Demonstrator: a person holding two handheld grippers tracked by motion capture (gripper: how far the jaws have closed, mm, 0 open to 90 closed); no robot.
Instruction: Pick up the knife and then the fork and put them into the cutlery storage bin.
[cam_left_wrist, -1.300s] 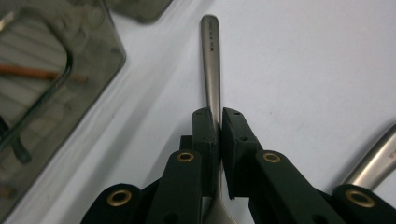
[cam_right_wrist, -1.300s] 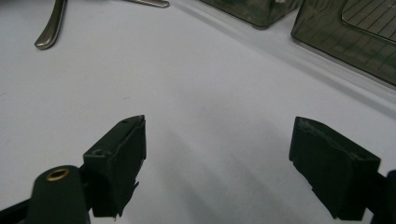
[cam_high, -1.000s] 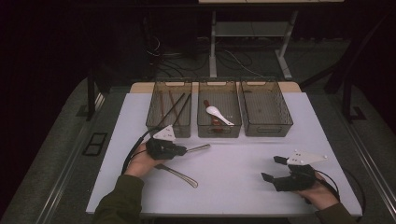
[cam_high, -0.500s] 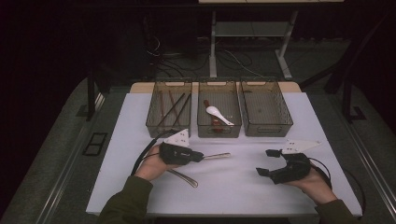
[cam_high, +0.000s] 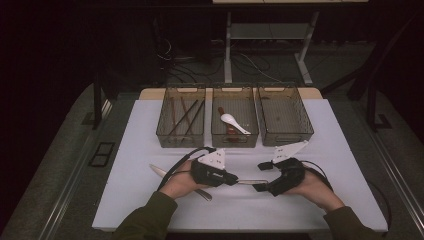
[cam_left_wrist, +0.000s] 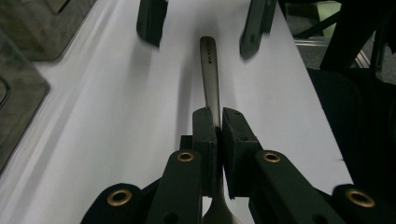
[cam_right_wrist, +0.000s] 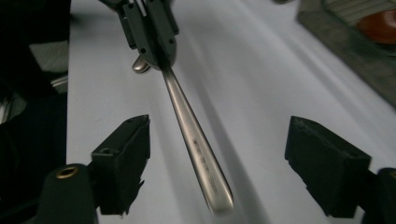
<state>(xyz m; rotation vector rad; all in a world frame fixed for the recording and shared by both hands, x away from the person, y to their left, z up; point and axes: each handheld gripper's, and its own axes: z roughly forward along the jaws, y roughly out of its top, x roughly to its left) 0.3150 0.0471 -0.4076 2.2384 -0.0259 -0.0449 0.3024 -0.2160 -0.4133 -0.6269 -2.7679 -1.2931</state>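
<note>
The left gripper (cam_high: 231, 178) is clenched on a metal spoon (cam_left_wrist: 209, 70), its pads pinching the handle near the bowl end, so the handle juts out past the jaws above the white table (cam_high: 330, 130). The right gripper (cam_high: 262, 176) faces it with jaws spread wide; they have just been closing a little, and the handle's free end (cam_right_wrist: 196, 140) lies between them, apart from both pads. Beyond the spoon, across the table, stand three wire baskets in a row: the left basket (cam_high: 165, 134) holds dark chopsticks (cam_high: 184, 117), the middle basket (cam_high: 216, 135) a white spoon (cam_high: 234, 122). Just beside the left gripper, on its near side, another piece of cutlery (cam_high: 162, 172) lies flat on the table.
</note>
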